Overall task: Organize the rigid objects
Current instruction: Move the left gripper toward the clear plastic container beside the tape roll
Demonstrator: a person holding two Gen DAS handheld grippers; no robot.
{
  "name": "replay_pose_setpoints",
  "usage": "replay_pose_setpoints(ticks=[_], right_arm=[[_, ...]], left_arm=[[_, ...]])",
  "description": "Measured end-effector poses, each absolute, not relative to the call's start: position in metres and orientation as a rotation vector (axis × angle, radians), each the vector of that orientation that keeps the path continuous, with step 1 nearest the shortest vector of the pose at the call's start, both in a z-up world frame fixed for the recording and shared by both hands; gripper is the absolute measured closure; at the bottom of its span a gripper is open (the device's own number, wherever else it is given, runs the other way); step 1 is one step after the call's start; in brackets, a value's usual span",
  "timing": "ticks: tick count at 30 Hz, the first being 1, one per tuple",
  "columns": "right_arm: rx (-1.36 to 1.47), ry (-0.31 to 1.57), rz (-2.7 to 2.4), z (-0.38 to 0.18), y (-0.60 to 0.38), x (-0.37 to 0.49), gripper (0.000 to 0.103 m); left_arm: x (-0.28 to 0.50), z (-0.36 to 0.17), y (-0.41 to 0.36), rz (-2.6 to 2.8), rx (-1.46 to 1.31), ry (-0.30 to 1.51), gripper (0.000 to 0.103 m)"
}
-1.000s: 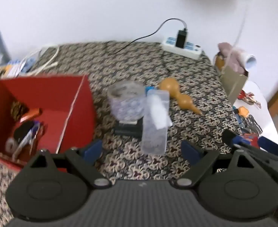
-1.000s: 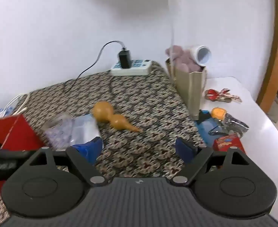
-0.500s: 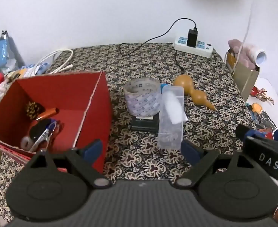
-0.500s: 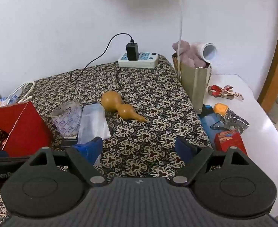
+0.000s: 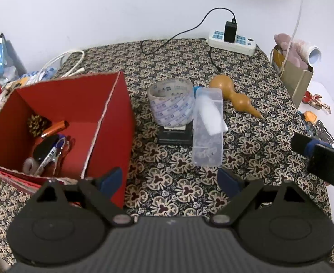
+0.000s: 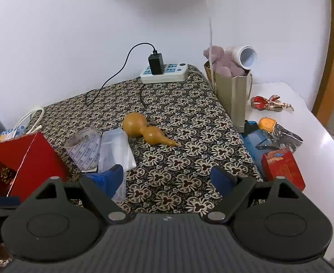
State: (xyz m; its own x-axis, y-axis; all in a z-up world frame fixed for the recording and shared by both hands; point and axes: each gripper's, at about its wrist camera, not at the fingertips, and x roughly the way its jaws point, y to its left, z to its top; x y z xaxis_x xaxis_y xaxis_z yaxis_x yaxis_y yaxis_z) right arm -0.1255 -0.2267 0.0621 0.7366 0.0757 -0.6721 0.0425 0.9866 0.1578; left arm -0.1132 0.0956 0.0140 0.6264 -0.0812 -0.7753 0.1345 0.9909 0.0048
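I am holding both tools open and empty, left tool (image 5: pixel 169 179) and right tool (image 6: pixel 167 178). The clear box (image 5: pixel 208 125) is leaning on the tape roll (image 5: pixel 171 105) beside the red box (image 5: pixel 112 118), so bumping it could be knocking both over

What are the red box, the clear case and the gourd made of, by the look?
Red box: likely cardboard, matte; its cut rim shows a pale, slightly ragged core. Clear case: seems rigid plastic, frosted translucent, with something white visible through it. Gourd: probably dried natural gourd or wood, smooth tan with a soft sheen; cannot tell which.
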Motion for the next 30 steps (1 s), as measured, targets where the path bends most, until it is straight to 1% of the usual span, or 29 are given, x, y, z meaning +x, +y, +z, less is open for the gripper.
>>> replay_pose_setpoints(ticks=[1, 4, 5, 6, 8, 12, 18, 30], right_arm=[[0.169, 0.745, 0.020, 0.061, -0.228, -0.126, 0.032], [0.175, 0.754, 0.027, 0.058, -0.227, -0.126, 0.032], [0.175, 0.759, 0.034, 0.057, -0.227, -0.127, 0.032], [0.175, 0.762, 0.039, 0.056, -0.225, -0.127, 0.032], [0.172, 0.766, 0.049, 0.055, -0.223, -0.127, 0.032], [0.165, 0.772, 0.059, 0.053, -0.221, -0.127, 0.033], [0.168, 0.794, 0.068, 0.049, -0.223, -0.124, 0.037], [0.187, 0.842, 0.067, 0.038, -0.233, -0.112, 0.037]], left_arm=[[-0.106, 0.020, 0.071, -0.082, 0.054, 0.901, 0.013], [-0.103, 0.041, 0.044, -0.036, 0.046, 0.940, 0.013], [-0.092, 0.053, 0.018, 0.001, 0.037, 0.959, 0.013], [-0.093, 0.054, 0.000, 0.029, 0.026, 0.963, 0.013], [-0.098, 0.071, -0.018, 0.060, 0.005, 0.985, 0.013], [-0.098, 0.081, -0.027, 0.069, -0.008, 1.013, 0.013], [-0.097, 0.066, -0.034, 0.063, 0.010, 1.036, 0.013], [-0.103, 0.029, -0.066, 0.064, 0.039, 1.068, 0.013]])
